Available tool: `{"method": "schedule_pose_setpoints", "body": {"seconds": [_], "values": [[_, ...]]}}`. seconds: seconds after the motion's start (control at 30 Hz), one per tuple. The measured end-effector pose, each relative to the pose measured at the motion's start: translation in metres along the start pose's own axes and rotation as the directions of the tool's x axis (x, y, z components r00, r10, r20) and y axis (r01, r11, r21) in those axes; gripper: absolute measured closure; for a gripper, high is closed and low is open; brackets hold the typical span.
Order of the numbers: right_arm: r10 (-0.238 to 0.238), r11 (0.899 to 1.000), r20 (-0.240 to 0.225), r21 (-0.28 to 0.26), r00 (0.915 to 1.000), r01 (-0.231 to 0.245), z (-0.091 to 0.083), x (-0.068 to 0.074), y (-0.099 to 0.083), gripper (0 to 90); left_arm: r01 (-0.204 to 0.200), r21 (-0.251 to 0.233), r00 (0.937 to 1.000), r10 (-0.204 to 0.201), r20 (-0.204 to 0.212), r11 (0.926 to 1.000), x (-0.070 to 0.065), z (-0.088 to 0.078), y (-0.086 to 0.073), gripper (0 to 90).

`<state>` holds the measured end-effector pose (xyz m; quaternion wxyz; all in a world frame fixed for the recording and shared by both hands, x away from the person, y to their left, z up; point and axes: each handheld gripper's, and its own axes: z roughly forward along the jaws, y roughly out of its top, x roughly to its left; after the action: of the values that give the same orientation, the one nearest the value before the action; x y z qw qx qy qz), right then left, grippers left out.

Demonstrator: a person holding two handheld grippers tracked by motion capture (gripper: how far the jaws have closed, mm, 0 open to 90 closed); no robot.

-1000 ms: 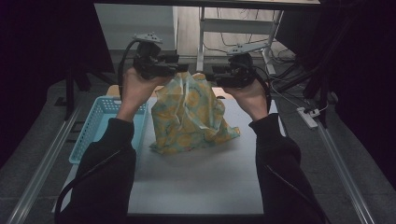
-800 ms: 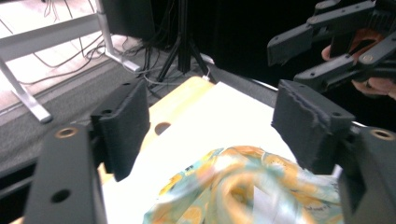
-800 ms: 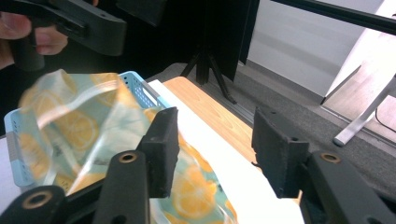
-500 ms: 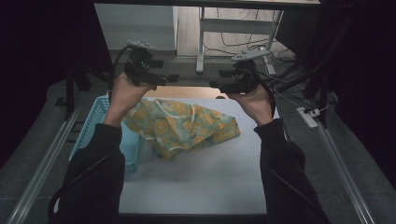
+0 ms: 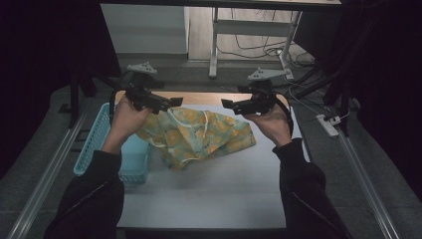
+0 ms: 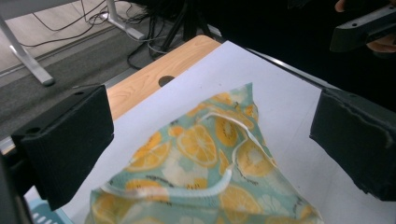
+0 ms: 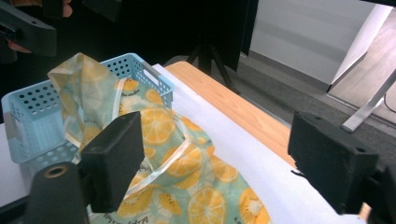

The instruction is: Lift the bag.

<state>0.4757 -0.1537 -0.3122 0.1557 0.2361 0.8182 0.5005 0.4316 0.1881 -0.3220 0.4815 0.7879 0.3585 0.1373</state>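
A pale green cloth (image 5: 201, 137) printed with orange slices lies crumpled on the white mat (image 5: 209, 194); its left part hangs over the blue basket's edge. My left gripper (image 5: 171, 103) hovers just above the cloth's far left corner, my right gripper (image 5: 230, 105) above its far right corner. Both have just been opening. In the left gripper view the jaws (image 6: 210, 140) stand wide, the cloth (image 6: 201, 158) below them and untouched. The right gripper view shows the same: wide jaws (image 7: 222, 161) over the cloth (image 7: 187, 186), one corner of it sticking up by the basket (image 7: 28, 107).
A light blue perforated basket (image 5: 97, 144) sits at the table's left edge. Bare wood (image 5: 209, 98) shows beyond the mat's far edge. Table legs and cables lie on the floor behind. Metal rails run along both sides of the table.
The cloth, held up bunched between both grippers a second ago, has dropped and spread out on the mat. Both grippers have let go, opened, sunk and moved apart.
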Motion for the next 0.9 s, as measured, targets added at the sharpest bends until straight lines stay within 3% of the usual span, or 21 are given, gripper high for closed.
{"method": "schedule_pose_setpoints", "body": {"seconds": [0.13, 0.9], "values": [[0.017, 1.000, -0.006, -0.010, 0.9998, -0.017, -0.002, 0.002, -0.009, 13.5, 0.003, -0.002, 0.9999, -0.003, -0.011, 1.0000, 0.000, -0.005, -0.012, 0.0], [0.016, 1.000, -0.010, 0.015, 0.9998, -0.016, -0.007, 0.015, -0.051, 3.5, -0.014, 0.020, 0.9976, 0.016, -0.068, 0.9997, -0.014, -0.032, -0.066, 0.0]]}}
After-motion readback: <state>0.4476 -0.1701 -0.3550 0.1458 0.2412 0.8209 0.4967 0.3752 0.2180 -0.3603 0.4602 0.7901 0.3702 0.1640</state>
